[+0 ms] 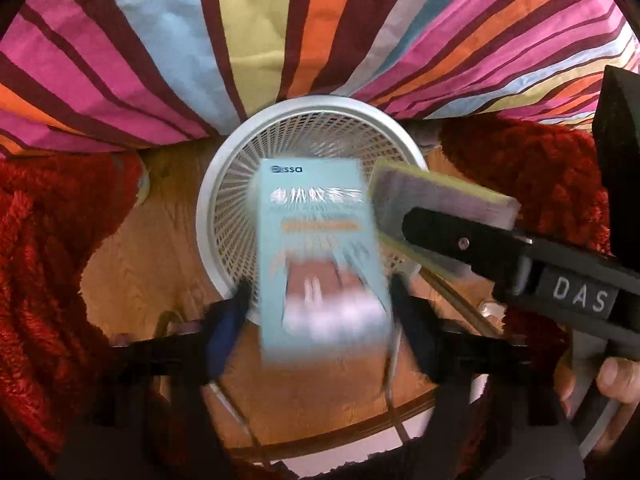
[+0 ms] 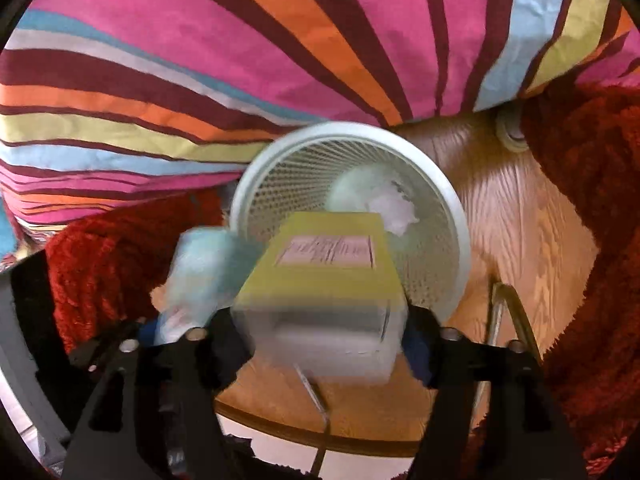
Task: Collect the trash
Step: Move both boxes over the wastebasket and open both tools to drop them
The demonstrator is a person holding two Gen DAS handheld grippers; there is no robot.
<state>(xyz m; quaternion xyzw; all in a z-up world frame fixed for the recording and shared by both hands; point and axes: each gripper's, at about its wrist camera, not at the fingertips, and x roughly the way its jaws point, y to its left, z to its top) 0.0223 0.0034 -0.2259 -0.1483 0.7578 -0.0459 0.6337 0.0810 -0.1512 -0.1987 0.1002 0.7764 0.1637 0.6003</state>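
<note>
A white mesh wastebasket (image 1: 224, 184) stands on the wood floor against a striped bedspread; it also shows in the right wrist view (image 2: 448, 208). My left gripper (image 1: 320, 300) is shut on a light blue box (image 1: 320, 248) and holds it above the basket's near rim. My right gripper (image 2: 326, 332) is shut on a yellow-topped box (image 2: 328, 264), also over the basket; that box (image 1: 440, 196) and the right gripper (image 1: 404, 236) show at the right of the left wrist view. The blue box (image 2: 204, 272) appears blurred at left. Crumpled white paper (image 2: 392, 204) lies inside the basket.
A striped bedspread (image 1: 320, 20) hangs behind the basket. A red shaggy rug (image 1: 40, 260) lies on both sides of the wood floor (image 2: 520, 220). A metal-framed round edge (image 2: 320, 436) sits below the grippers. A small round white object (image 2: 510, 132) lies far right.
</note>
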